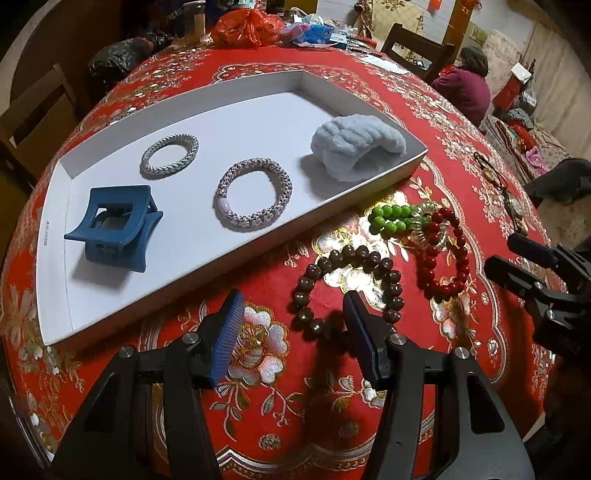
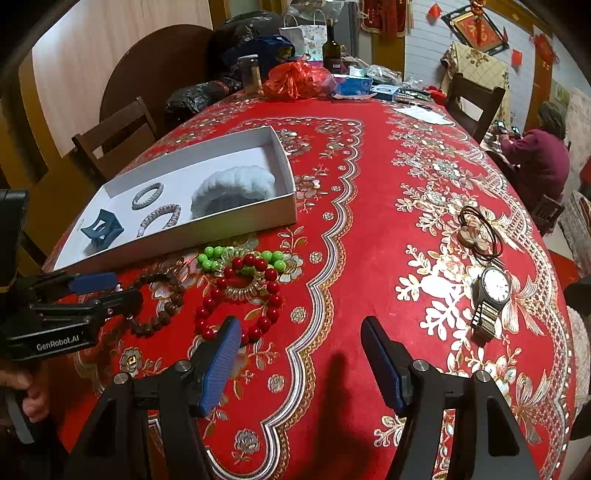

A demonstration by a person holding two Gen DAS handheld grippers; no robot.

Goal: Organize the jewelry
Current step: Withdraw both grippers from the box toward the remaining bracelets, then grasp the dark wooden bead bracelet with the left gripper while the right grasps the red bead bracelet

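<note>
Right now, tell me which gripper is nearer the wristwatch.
Right. The right gripper hovers just left of the wristwatch; the left gripper sits farther left, over the brown beads.

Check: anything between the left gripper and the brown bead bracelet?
Nothing visible. The left gripper is open just short of the brown bead bracelet, only bare tablecloth between. The white box sits off to the left.

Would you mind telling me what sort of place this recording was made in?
Most likely a home dining room: a large table under a red floral tablecloth, wooden dining chairs around it, household clutter such as a wine bottle at the far end, and red festive wall decorations.
</note>
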